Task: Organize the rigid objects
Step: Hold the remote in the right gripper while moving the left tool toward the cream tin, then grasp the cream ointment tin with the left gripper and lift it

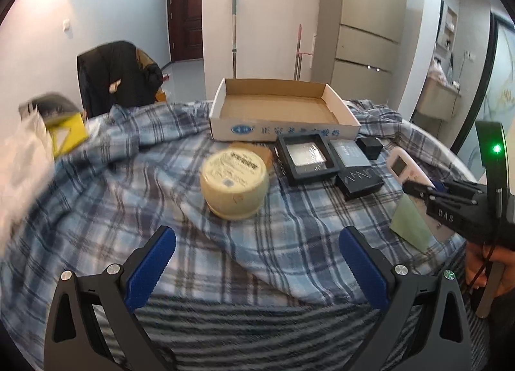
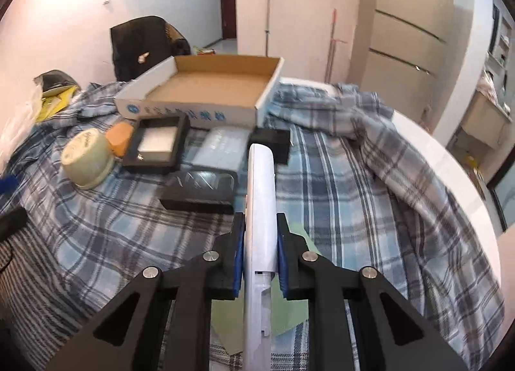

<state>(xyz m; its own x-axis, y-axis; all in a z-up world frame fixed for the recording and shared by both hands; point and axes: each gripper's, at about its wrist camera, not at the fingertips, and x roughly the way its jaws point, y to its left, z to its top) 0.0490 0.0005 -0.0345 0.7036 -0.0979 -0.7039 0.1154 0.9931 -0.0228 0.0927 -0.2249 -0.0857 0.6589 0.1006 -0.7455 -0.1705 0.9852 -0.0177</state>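
Right tongs [image 2: 260,253] clamp my white remote control [image 2: 260,184]; left tongs [image 1: 256,261] gape empty. Next: carry it into far cardboard box [image 2: 206,84].

Soft blue-and-white plaid cloth [image 2: 338,178]; matt brown corrugated cardboard tray [image 2: 209,88]; smooth glossy white plastic remote control [image 2: 260,197].

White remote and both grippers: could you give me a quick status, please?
Right gripper shut on white remote. Left gripper open, nothing between its pads. Cardboard tray holds nothing. Black boxes lie between remote and tray.
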